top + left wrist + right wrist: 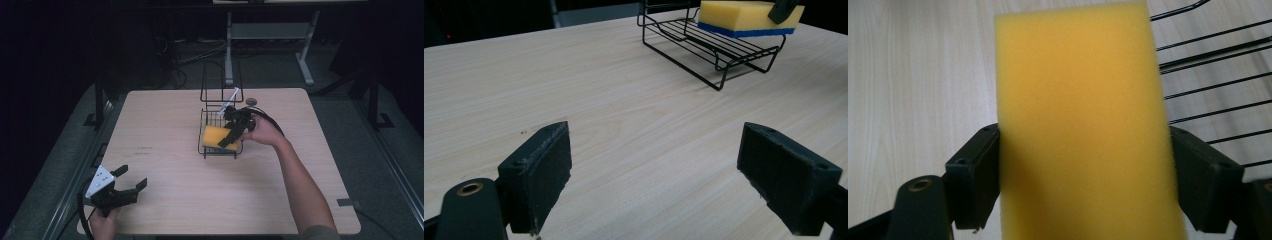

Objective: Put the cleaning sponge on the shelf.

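A yellow sponge with a blue underside is held over the tray of a black wire rack, level with its rim. My right gripper is shut on the sponge, one pad pressed against each long side. The rack stands at the middle of the table, and its wires run under the sponge. My left gripper hovers low over the table's near left corner, open, with nothing between its pads.
The light wooden table is bare around the left gripper. A white stick-like item leans in the rack's tall back frame, and a small round grey object lies beside it. A metal stand and cables are on the floor behind.
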The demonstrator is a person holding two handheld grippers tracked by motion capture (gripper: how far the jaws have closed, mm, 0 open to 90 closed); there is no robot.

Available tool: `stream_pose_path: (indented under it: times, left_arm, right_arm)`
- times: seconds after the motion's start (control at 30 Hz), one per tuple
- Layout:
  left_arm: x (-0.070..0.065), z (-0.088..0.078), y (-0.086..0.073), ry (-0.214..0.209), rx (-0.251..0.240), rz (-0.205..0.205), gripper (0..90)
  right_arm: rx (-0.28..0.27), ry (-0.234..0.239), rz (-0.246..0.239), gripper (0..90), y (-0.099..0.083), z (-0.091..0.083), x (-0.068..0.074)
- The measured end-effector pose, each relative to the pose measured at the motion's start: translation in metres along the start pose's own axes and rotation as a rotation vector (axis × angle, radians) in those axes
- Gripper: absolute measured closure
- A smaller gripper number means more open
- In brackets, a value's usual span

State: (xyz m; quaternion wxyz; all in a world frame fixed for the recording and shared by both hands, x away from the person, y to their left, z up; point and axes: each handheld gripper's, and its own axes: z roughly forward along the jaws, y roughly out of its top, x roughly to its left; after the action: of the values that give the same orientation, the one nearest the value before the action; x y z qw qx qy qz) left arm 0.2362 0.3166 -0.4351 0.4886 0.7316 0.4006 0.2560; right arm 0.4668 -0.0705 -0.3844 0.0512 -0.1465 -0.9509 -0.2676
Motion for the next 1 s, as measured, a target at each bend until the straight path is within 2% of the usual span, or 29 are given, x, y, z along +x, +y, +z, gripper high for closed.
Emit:
stream_pose_path:
  times: [0.17, 0.43, 0.53, 0.6, 0.77, 1.0]
  left_arm:
    - [0.000, 0.001, 0.000, -0.001, -0.001, -0.001, 13.4]
    - [0.001, 0.000, 0.000, 0.001, -0.001, -0.003, 13.4]
    - [0.001, 0.000, -0.001, 0.003, -0.001, -0.007, 13.4]
    - [0.001, -0.001, 0.000, 0.007, 0.001, -0.002, 13.4]
    - [0.001, -0.003, -0.001, 0.008, -0.003, -0.002, 13.4]
    - [0.000, -0.002, -0.001, 0.007, 0.000, 0.003, 13.4]
  right_arm:
    - [0.010, -0.012, 0.005, 21.9, -0.003, 0.001, -0.006]
    - [0.004, -0.006, 0.035, 21.9, -0.005, 0.005, -0.013]
    - [0.034, -0.012, 0.011, 21.9, 0.000, 0.006, -0.015]
    - [0.018, -0.004, -0.007, 21.9, 0.006, 0.006, -0.014]
    - [0.041, -0.012, 0.006, 21.5, 0.004, 0.011, -0.018]
    - [0.028, -0.016, 0.004, 21.1, 0.005, 0.015, -0.022]
